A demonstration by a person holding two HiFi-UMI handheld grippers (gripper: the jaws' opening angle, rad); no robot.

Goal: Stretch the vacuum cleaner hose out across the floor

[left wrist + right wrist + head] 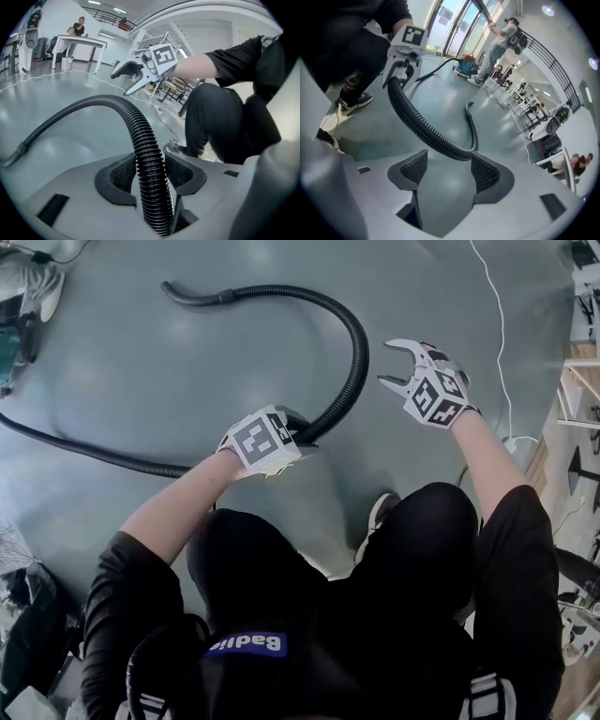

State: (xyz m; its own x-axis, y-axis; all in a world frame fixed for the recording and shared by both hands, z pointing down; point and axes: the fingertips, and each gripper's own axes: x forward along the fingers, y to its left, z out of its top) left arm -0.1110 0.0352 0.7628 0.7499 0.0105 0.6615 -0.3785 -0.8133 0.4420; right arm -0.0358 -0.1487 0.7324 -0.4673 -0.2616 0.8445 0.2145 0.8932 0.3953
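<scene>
The black ribbed vacuum hose [354, 338] loops across the grey floor, and its rigid nozzle end [180, 292] lies at the far left. My left gripper [298, 427] is shut on the hose and holds that stretch off the floor. In the left gripper view the hose [140, 136] runs up between the two pads and arcs away to the left. My right gripper [386, 362] hovers open just right of the hose bend, with nothing between its jaws. From the right gripper view the hose [422, 131] passes beyond the open fingertips and hangs from the left gripper [401, 70].
A teal vacuum cleaner body [466, 63] stands far off, with a standing person [499, 37] beside it. A thin white cable [502, 334] trails over the floor at the right. Shelving and furniture [581, 381] line the right edge. My shoe [380, 512] is near the hose.
</scene>
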